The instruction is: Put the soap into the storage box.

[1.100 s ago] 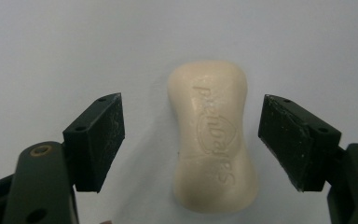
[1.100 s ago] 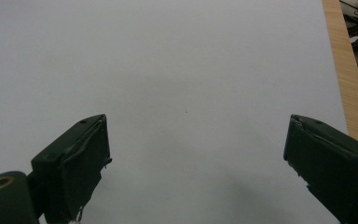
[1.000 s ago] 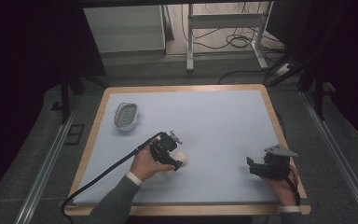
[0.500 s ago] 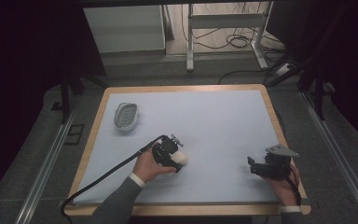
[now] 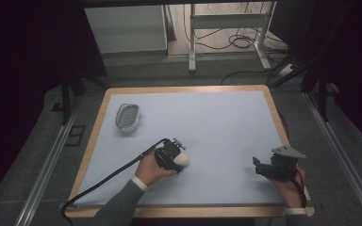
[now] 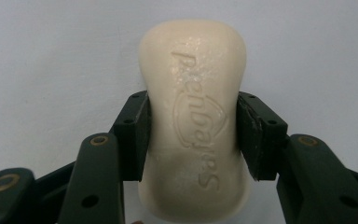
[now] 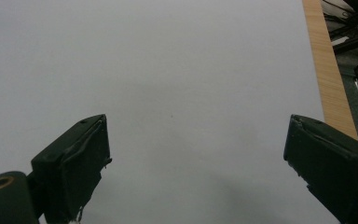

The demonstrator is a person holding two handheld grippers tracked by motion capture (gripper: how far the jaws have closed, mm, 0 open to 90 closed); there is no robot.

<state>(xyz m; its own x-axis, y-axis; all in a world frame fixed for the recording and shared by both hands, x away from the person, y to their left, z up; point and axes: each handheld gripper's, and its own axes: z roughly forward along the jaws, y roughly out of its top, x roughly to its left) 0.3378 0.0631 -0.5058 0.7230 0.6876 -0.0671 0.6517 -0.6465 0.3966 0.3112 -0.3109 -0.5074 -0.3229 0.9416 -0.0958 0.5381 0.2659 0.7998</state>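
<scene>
Forearms in grey sleeves come in from the near edge of the desk [image 5: 226, 117], each hand carrying a tool. The left tool [image 5: 178, 160] sits toward the near middle of the pale blue surface, its black cable trailing back past the near left corner. Its jaws are closed partway on a cream bar of soap [image 6: 195, 116], one black pad pressing each long side at about the bar's waist. In the left gripper view the soap runs lengthwise away from the camera, embossed lettering on its upper face, its far end jutting well past the pads over the bare desk. From the high view the bar shows as a small pale lump at the tip of that tool; whether it rests on the surface or hangs just above it cannot be told.

The right tool [image 5: 264, 170] lies near the front right corner, a grey three-cornered plate on top. Its jaws stand wide apart with nothing between them, pointing leftward over bare desk, well apart from the soap.

Farther off, toward the back left, an oval grey soap dish [image 5: 127, 116] sits alone on the surface.
</scene>
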